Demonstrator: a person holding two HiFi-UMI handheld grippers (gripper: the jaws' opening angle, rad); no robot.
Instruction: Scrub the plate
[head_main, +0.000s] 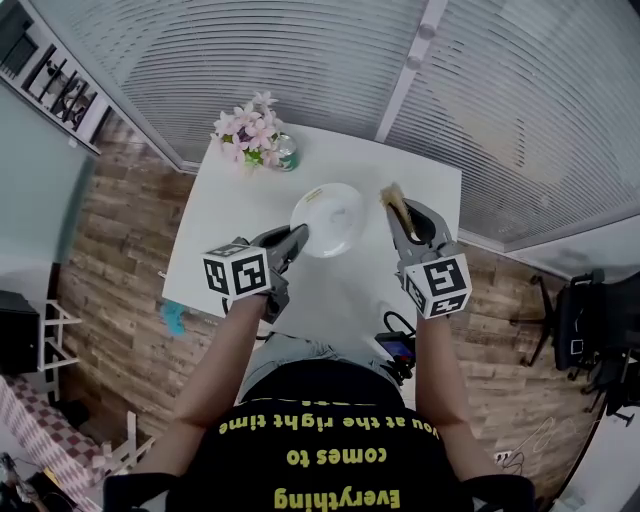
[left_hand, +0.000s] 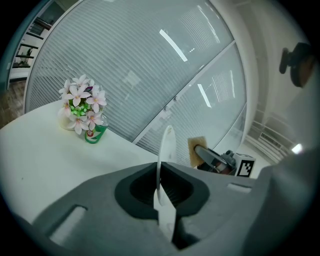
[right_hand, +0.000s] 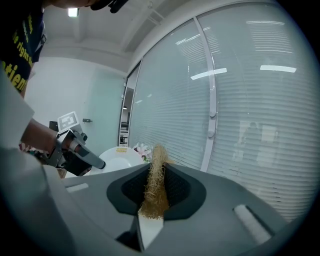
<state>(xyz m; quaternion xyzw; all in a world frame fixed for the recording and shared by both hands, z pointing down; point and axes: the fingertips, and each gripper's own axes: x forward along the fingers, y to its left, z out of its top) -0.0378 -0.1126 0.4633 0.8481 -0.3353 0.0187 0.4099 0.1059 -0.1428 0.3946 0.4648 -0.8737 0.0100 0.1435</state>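
White and thin, the plate (head_main: 330, 222) is pinched by its rim in the left gripper (left_hand: 163, 172), whose jaws are almost together on the edge. From that gripper the plate runs straight ahead, seen edge-on and standing nearly upright, apparently clear of the white table (head_main: 225, 215). The right gripper (right_hand: 157, 170) has its jaws part-way closed on a straw-coloured fibrous scrubber (right_hand: 155, 187), which sticks out ahead of and above the pads.

The coming move probably turns on one relation. The plate's broad face lies to the right gripper's left and slightly ahead, near but apart, with a gap between scrubber and plate. The right hand looks best placed to close that gap by swinging the scrubber leftward onto the facing side while the left holds firm.

Far ahead of the left gripper, pink flowers (left_hand: 80, 102) stand just beside a green can (left_hand: 95, 134).
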